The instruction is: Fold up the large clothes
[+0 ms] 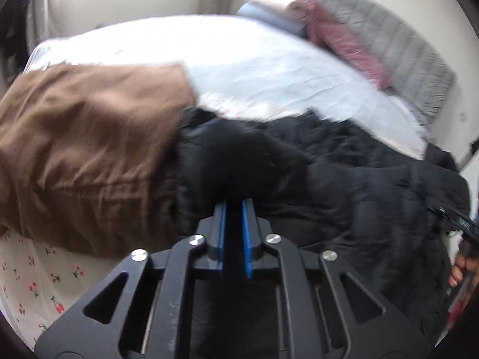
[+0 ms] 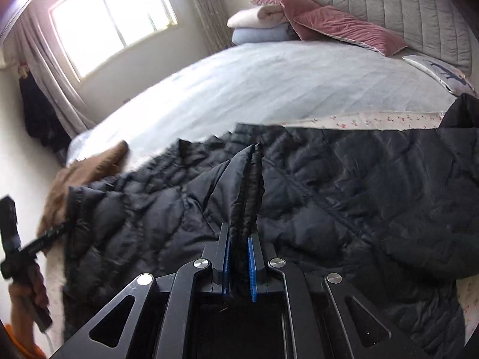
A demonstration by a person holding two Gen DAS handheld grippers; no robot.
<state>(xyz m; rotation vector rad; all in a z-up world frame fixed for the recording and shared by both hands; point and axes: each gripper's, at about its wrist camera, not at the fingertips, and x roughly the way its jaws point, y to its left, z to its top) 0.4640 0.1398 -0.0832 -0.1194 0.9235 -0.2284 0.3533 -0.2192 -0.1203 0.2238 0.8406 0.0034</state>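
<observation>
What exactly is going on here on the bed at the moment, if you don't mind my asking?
A person is working on a black quilted puffer jacket spread over the bed, a handheld gripper in each hand. The right gripper is shut on a bunched edge of the jacket. The left gripper has black fabric between its fingers too. A brown garment lies beside the jacket. The fold is not finished.

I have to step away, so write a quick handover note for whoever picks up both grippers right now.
Right gripper: shut on a bunched edge of the black quilted jacket.
Left gripper: shut on dark fabric of the same jacket.
The jacket lies crumpled across the bed; a brown garment sits beside it.
Done: both edges gripped.
Left: spread, fold; the brown garment looks unfolded.
</observation>
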